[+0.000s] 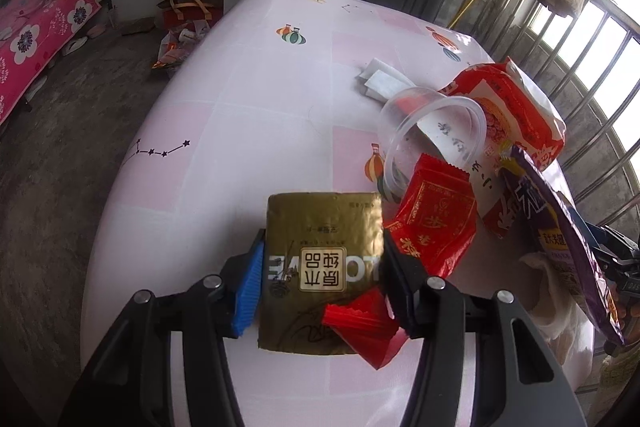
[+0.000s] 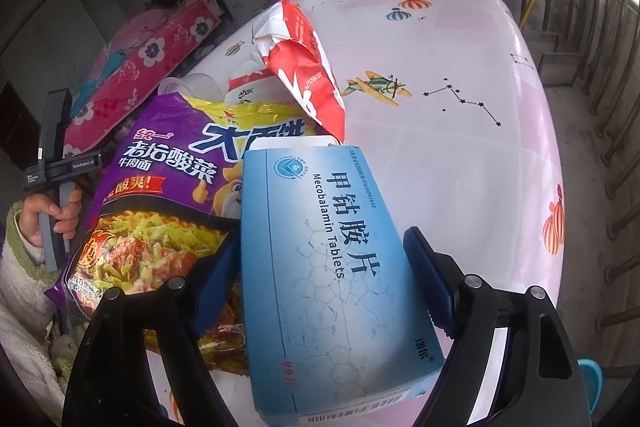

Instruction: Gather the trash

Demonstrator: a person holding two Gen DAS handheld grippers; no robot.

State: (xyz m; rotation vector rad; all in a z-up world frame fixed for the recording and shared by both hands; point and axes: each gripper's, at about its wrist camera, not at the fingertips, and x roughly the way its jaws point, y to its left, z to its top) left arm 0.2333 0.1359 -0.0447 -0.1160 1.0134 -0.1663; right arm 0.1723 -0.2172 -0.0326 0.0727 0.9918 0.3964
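My left gripper (image 1: 322, 243) is shut on a flat gold packet (image 1: 324, 223), its pads on both side edges; a small red wrapper (image 1: 362, 327) lies against the packet's near corner. To the right sit a red sachet (image 1: 434, 223), a clear plastic cup (image 1: 404, 131) on its side, a red noodle bag (image 1: 516, 107) and a purple noodle bag (image 1: 560, 227). My right gripper (image 2: 322, 235) stands open around a blue tablet box (image 2: 332, 247), pads close beside its sides. The purple bag (image 2: 160, 187) lies under the box's left side, with a red-and-white bag (image 2: 304, 59) behind.
The trash lies on a table with a pink-and-white cloth (image 1: 240, 107). White paper slips (image 1: 380, 79) lie beyond the cup. A bed with a pink floral cover (image 1: 36, 35) and bags on the floor (image 1: 188, 11) are on the left. Window bars (image 1: 600, 67) run on the right.
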